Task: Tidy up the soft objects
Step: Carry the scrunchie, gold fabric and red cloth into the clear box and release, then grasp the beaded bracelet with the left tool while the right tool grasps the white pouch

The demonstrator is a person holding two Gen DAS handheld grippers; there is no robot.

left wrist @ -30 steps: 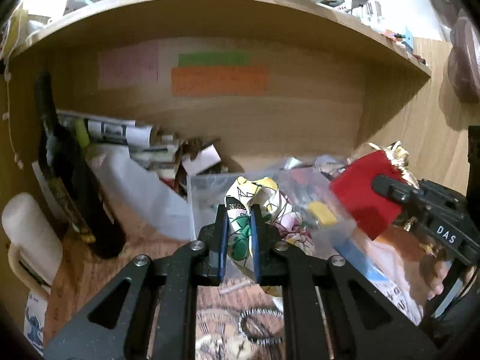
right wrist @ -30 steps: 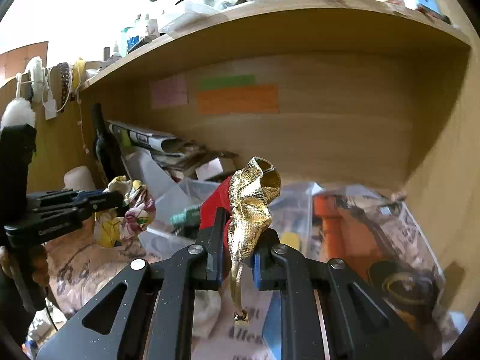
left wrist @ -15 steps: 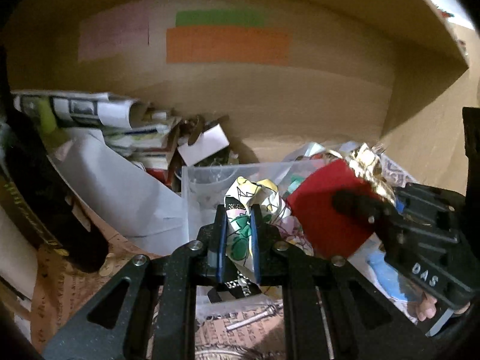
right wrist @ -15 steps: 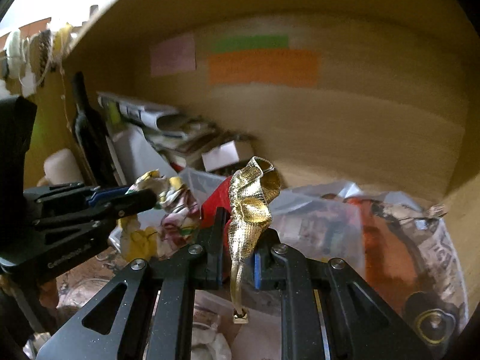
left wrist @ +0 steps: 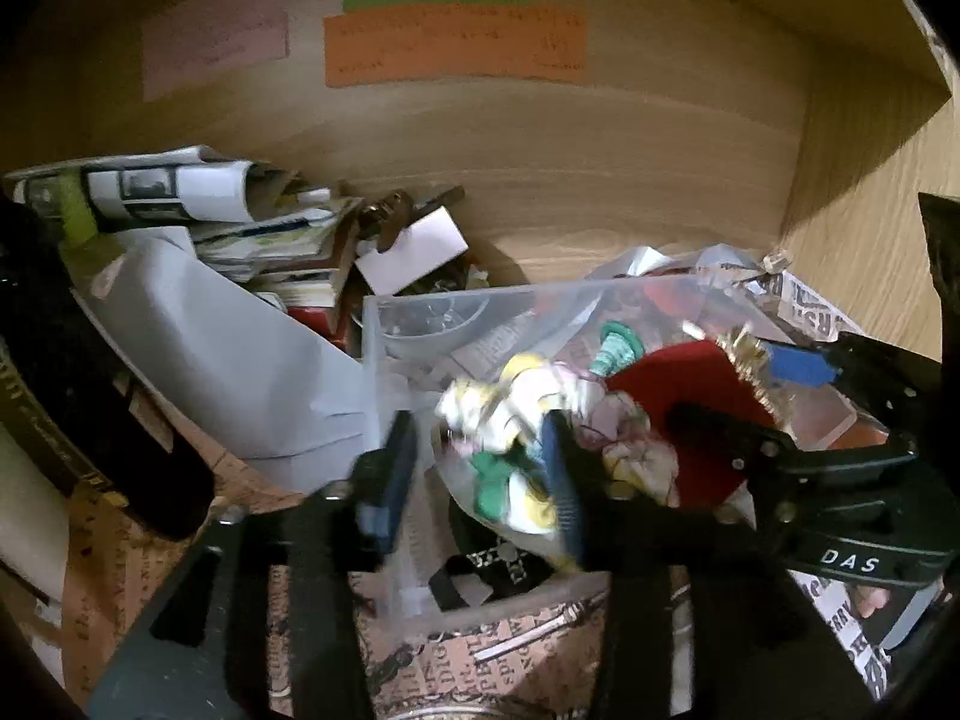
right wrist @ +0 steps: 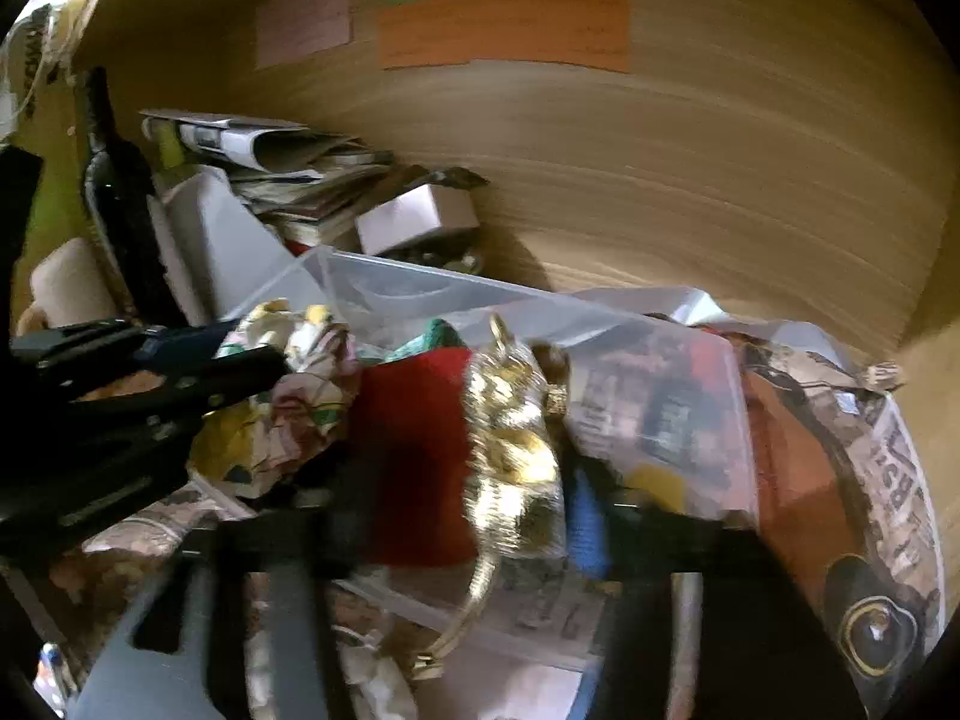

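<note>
Left gripper (left wrist: pixel 480 468): jaws spread apart; floral cloth (left wrist: pixel 528 420) lies loose against the right finger, at the clear plastic bin (left wrist: pixel 432 306) front edge.
Right gripper (right wrist: pixel 474 516): jaws parted (blurred); red pouch with gold trim (right wrist: pixel 420 456) sits between them, apparently let go.
Done: both soft items appear delivered to the bin.
Left: confirm they settle inside; withdraw.
Surroundings: newspapers (left wrist: pixel 174 192), dark bottle (right wrist: pixel 120 192) on the shelf.

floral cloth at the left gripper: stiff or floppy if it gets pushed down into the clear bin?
Likely floppy: the floral cloth is crumpled into loose folds and sags around the left gripper. Probably light, since it bunches without pulling taut. It should compress against the clear bin wall, though it may snag on a finger.
</note>
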